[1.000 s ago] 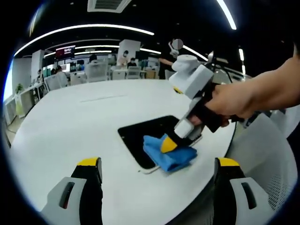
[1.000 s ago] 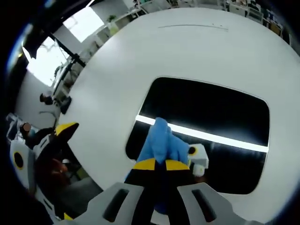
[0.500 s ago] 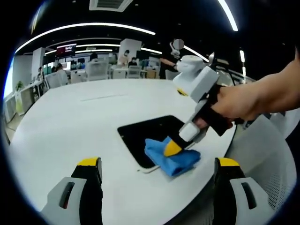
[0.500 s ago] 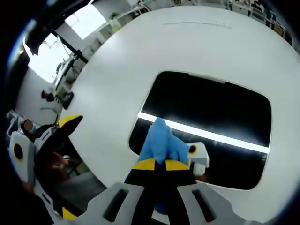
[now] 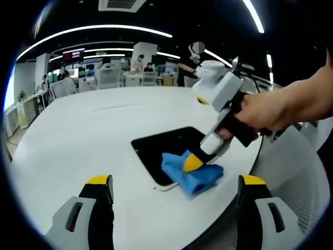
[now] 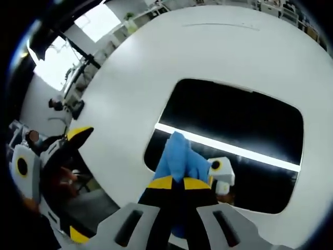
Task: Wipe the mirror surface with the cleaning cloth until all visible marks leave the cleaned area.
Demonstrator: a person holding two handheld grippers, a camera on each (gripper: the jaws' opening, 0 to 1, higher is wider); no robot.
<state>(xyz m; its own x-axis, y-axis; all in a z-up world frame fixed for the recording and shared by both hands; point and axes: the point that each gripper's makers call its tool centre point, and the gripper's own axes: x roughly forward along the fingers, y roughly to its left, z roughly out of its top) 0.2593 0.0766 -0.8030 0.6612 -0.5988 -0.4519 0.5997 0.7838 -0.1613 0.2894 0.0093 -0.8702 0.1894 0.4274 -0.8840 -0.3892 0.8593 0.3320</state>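
- left gripper view: we see the right gripper (image 5: pixel 193 163) pressing the blue cloth (image 5: pixel 191 173) onto the near right corner of the mirror (image 5: pixel 169 149), its yellow tips pinched down into the fold.
- the mirror's unwiped glass runs away to the far left of the cloth, so we judge the next stroke has to go that way, along the long axis.
- our left gripper (image 5: pixel 176 183) hangs over the table (image 5: pixel 78 140) with its jaws spread wide and nothing between them, well apart from the mirror; the right one is the nearer tool by far.
- the table is round, white and bare around the mirror; behind it is an open office with desks, chairs and strip lights overhead.
- right gripper view: the right gripper (image 6: pixel 173 182) is clenched on the cloth (image 6: pixel 179 159), which sticks out ahead of the jaws and lies on the near edge of the mirror (image 6: pixel 229 120).
- most of the dark glass lies beyond the cloth, its long axis crossing the view, with a bright light strip reflected in it; we cannot make out any marks.
- the left gripper (image 6: pixel 52 156) waits at the left, off the table edge.
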